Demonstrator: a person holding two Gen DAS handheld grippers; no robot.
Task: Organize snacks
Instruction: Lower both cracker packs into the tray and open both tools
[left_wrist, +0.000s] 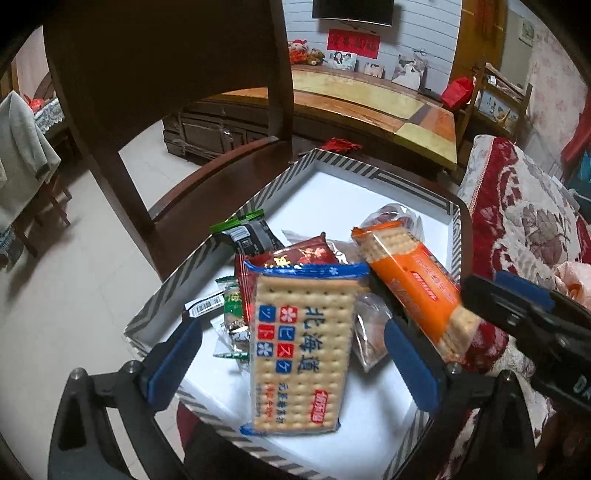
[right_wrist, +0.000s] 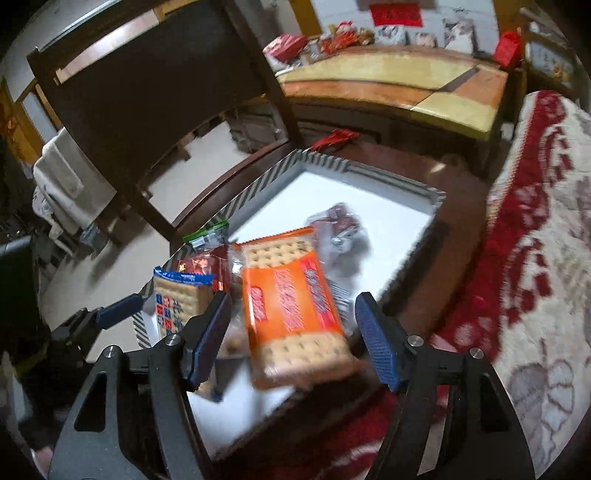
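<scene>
Two cracker packs sit in the box, and both sets of jaws stand open with nothing held.

Your left gripper (left_wrist: 291, 354) is spread wide around the blue cracker pack (left_wrist: 299, 347), which leans on the heap of small snacks (left_wrist: 236, 317) without touching either pad. Your right gripper (right_wrist: 291, 339) is about half open around the orange cracker pack (right_wrist: 291, 314) (blurred, so contact is hard to judge), which lies propped across the striped box (left_wrist: 229, 221), probably let go there to keep the snacks together.

black claw (left_wrist: 291, 354) frames, blue ribbed pads (right_wrist: 376, 341), silver screws; same on right claw (right_wrist: 291, 339).
</scene>
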